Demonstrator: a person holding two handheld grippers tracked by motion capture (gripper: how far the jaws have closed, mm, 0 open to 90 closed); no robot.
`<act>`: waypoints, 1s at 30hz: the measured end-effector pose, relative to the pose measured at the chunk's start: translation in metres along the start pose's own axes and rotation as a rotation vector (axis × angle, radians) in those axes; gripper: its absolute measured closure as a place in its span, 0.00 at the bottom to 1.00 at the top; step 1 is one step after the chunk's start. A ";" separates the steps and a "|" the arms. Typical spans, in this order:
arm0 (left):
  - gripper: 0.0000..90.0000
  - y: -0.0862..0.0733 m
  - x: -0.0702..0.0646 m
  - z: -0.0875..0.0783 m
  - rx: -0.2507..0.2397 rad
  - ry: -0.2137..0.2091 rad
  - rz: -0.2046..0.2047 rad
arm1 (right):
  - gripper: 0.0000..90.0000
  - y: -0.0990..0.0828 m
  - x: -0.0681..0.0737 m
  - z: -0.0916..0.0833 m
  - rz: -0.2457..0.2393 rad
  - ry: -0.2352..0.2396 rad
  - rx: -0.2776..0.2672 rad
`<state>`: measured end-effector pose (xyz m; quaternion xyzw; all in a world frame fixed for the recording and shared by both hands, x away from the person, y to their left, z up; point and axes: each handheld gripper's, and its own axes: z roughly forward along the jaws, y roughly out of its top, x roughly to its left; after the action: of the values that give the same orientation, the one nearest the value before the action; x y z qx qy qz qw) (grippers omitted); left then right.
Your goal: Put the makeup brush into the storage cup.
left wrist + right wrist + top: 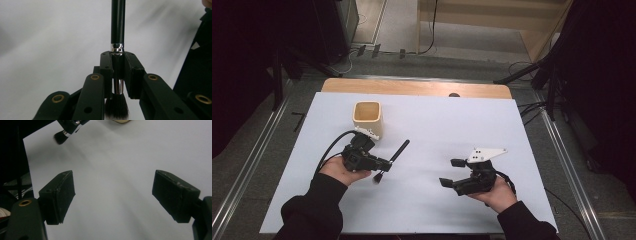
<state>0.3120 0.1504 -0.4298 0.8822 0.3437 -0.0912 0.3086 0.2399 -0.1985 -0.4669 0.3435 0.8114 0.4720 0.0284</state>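
Nearest the person, the right gripper (pixel 451 173) sits low over the white table sheet (pixel 432 125), jaws spread wide with nothing between them; its own view shows bare sheet between the two black pads (pixel 58 195). Just across, the left gripper (pixel 385 163) is clamped on a black-handled makeup brush with a silver ferrule and dark bristles (pixel 393 159). The left gripper view gives the detail: pads squeezing the brush (pixel 117 50) at the ferrule, bristles toward the camera, handle pointing away. From above, the brush slants over the sheet. Beyond the left hand stands a cream square-mouthed cup (pixel 368 119), upright, just behind that gripper.
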 end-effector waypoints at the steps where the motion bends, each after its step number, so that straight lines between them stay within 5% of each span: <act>1: 0.88 0.000 0.000 0.000 0.000 0.000 0.000 | 0.21 0.000 0.000 0.000 0.000 0.000 0.000; 12: 0.88 -0.016 -0.002 0.000 -0.070 -0.049 -0.040 | 0.21 0.005 0.007 0.007 0.003 0.011 0.005; 19: 0.88 -0.023 -0.002 -0.002 -0.107 -0.073 -0.062 | 0.21 0.009 0.009 0.008 0.056 0.023 -0.018; 30: 0.88 -0.027 -0.002 0.001 -0.186 -0.173 -0.104 | 0.22 0.012 0.011 0.009 0.110 0.025 -0.043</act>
<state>0.2924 0.1640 -0.4428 0.8194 0.3682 -0.1507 0.4126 0.2412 -0.1816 -0.4599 0.3808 0.7813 0.4945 -0.0004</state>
